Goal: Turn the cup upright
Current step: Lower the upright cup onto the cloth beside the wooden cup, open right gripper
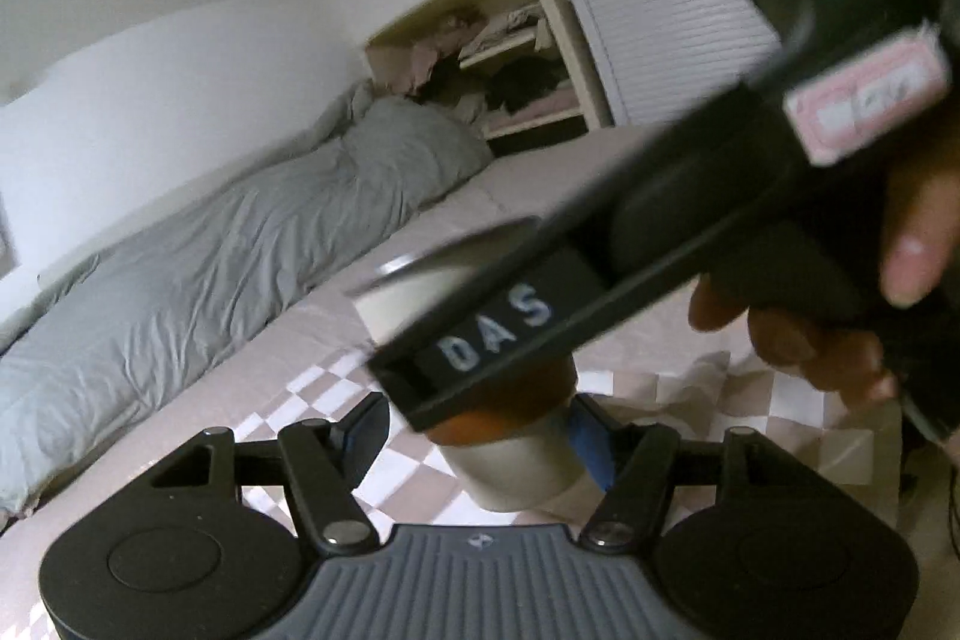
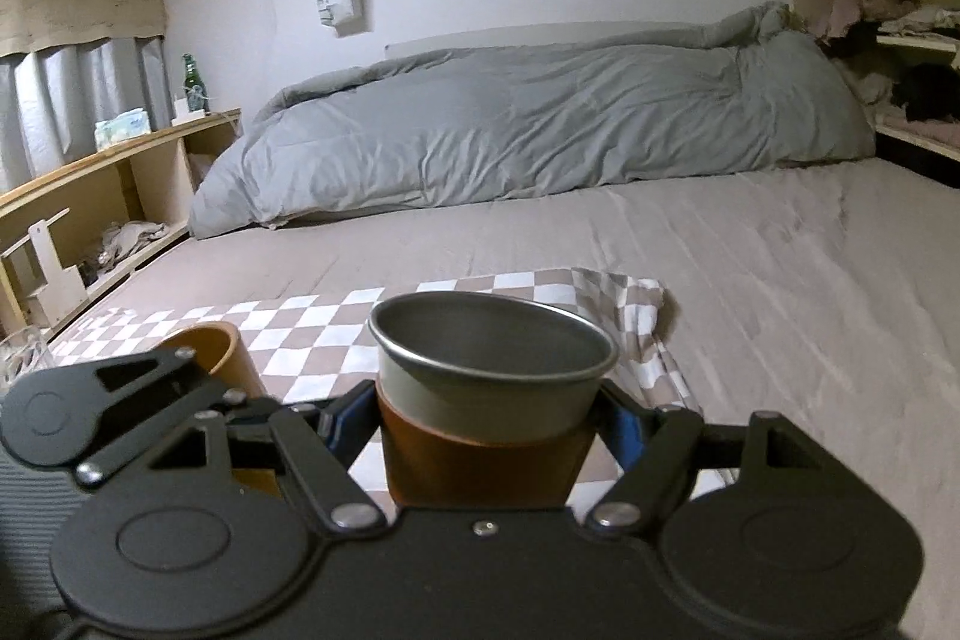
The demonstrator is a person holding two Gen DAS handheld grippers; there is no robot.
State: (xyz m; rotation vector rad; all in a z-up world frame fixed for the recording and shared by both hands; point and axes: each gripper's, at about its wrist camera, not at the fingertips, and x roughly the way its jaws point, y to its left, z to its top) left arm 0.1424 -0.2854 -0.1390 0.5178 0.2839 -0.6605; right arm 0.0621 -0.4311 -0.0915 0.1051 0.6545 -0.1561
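A metal cup with a brown sleeve stands mouth up between the fingers of my right gripper, which is shut on its sleeve. In the left wrist view the same cup sits between the fingers of my left gripper, which is open around its lower part; the right finger is close to or touching the cup, the left finger is apart. The right gripper's body, marked DAS, crosses in front and hides the cup's middle. The left gripper also shows in the right wrist view.
A checkered cloth lies on the bed sheet under the cup. A brown cup stands at the left. A grey duvet lies along the far wall. Wooden shelves run at the left, with a glass near them.
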